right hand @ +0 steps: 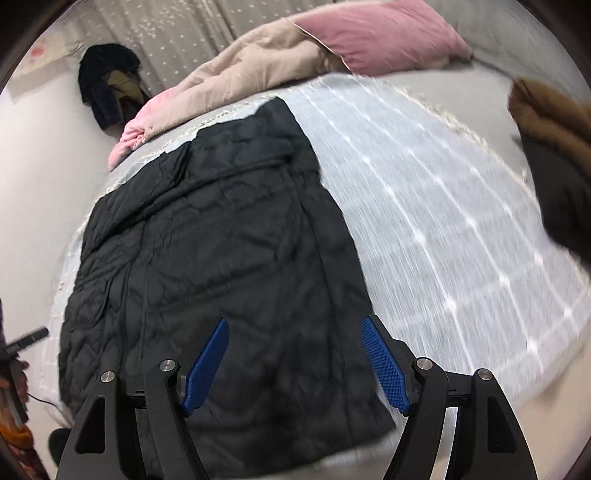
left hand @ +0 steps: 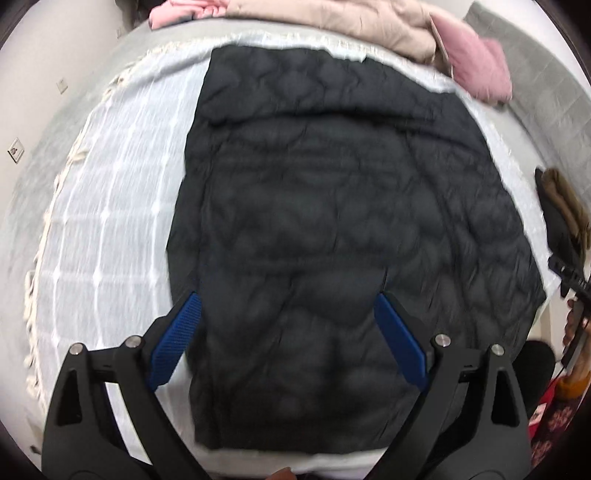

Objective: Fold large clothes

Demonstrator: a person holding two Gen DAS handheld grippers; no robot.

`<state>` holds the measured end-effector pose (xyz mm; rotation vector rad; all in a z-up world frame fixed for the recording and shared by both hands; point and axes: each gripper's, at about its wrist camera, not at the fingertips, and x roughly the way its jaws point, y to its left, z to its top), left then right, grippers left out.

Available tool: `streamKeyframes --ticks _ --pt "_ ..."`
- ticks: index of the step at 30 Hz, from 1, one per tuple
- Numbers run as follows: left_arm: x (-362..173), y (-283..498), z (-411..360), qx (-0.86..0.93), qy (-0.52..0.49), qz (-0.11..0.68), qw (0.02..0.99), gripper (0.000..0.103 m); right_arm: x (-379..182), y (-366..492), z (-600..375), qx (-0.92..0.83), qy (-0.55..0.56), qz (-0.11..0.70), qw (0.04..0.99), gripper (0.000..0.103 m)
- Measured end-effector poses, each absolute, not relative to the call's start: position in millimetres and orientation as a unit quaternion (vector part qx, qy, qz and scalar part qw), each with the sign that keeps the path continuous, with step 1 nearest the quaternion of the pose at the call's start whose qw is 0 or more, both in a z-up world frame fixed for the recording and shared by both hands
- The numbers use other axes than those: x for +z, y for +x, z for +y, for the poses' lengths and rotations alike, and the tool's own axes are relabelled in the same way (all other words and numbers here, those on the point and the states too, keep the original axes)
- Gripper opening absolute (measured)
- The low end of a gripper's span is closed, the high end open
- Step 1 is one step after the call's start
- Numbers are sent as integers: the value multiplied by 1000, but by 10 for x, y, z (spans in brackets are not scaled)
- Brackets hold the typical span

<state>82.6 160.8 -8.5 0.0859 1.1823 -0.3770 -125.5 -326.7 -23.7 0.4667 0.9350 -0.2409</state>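
**Black quilted jacket on bed, both claws apart above it**

Item: black quilted jacket (left hand: 332,221), lying flat on a pale checked throw (left hand: 110,229) spread over the bed (right hand: 480,96). Sides appear folded inward, giving a long rectangular shape; the near hem lies close to the bed's near edge.

Left claw (left hand: 288,332): blue pads spread wide, nothing between them, hovering over the jacket's near part. No contact with the fabric visible.

Right claw (right hand: 295,363): blue pads apart, empty, above the jacket's near right corner.

Far end of bed, both views: beige duvet (left hand: 351,26) bunched up, pink pillow (right hand: 388,33) beside it.

Left wrist view only: the throw's fringed left edge (left hand: 51,206), wall sockets (left hand: 16,149) on the left, and at the right border the other gripper's dark frame (left hand: 569,273).

Right wrist view only: grey dotted curtain (right hand: 184,33), a dark garment (right hand: 107,81) heaped on the floor at far left, wide bare throw right of the jacket, and a brown fur-trimmed dark item (right hand: 554,147) at the right edge. Both views are motion-blurred.
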Motion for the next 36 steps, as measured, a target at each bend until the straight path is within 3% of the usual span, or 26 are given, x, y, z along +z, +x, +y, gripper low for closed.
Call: streamKeyframes --ticks 10,20,29,36 --pt "-384 519 1857 -179 34 597 781 94 -442 -1744 -3593 -139 256 460 838 76" --pt "-836 460 1936 -179 16 635 751 97 -767 -1701 -3565 -114 266 513 808 76" --pt "-819 432 1989 -182 -12 642 744 101 -809 -1678 -3502 -95 246 532 805 85" --pt "-707 424 2204 -176 -36 634 752 101 -808 -1682 -3472 -81 244 549 795 87"
